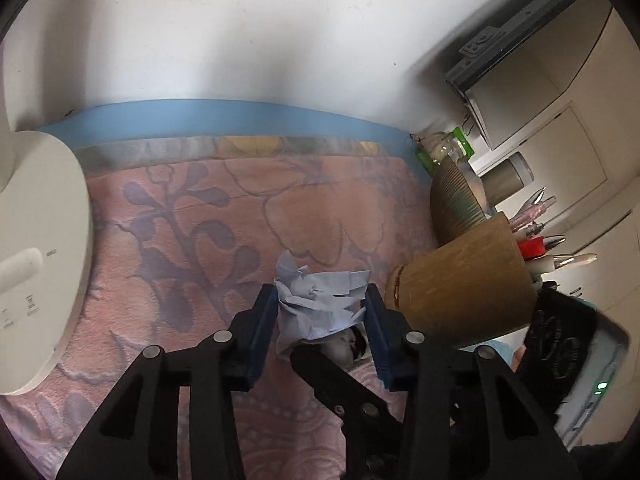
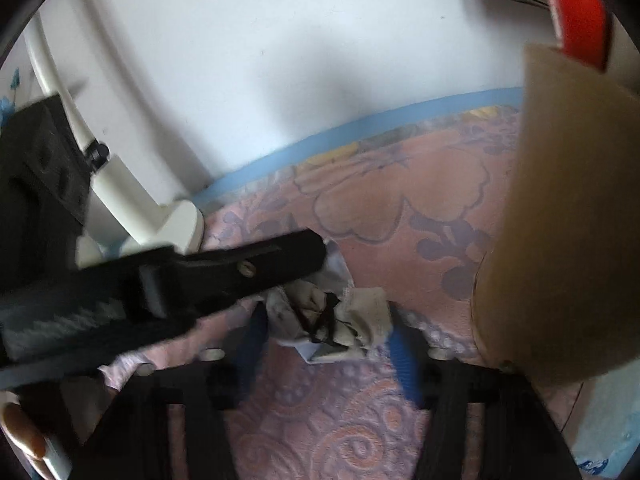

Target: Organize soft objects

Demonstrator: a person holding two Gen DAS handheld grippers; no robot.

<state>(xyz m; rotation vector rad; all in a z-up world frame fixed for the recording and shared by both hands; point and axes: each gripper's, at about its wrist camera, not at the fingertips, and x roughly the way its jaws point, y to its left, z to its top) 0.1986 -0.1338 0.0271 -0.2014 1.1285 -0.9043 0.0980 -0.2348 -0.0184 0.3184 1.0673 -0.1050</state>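
Pink flowered blanket [image 1: 248, 208] covers the whole work surface, and I see a blue band [image 1: 224, 118] edging it against the white wall [image 1: 260, 32]. My room to move is tight: a white lamp base [image 1: 36, 256] crowds the left side, and a wooden pen holder [image 1: 464, 284] full of pens stands just to the right of my left gripper [image 1: 322, 300]. That gripper is clenched on a crumpled pale blue paper wad [image 1: 320, 300], both blue pads pressed to its sides, low over the blanket. My right gripper [image 2: 324, 330] straddles a grubby white rag [image 2: 356, 322] lying on the blanket; whether its pads press the rag I cannot tell through the blur. One black finger of the left gripper crosses just above the rag. Open blanket lies beyond, toward the wall.
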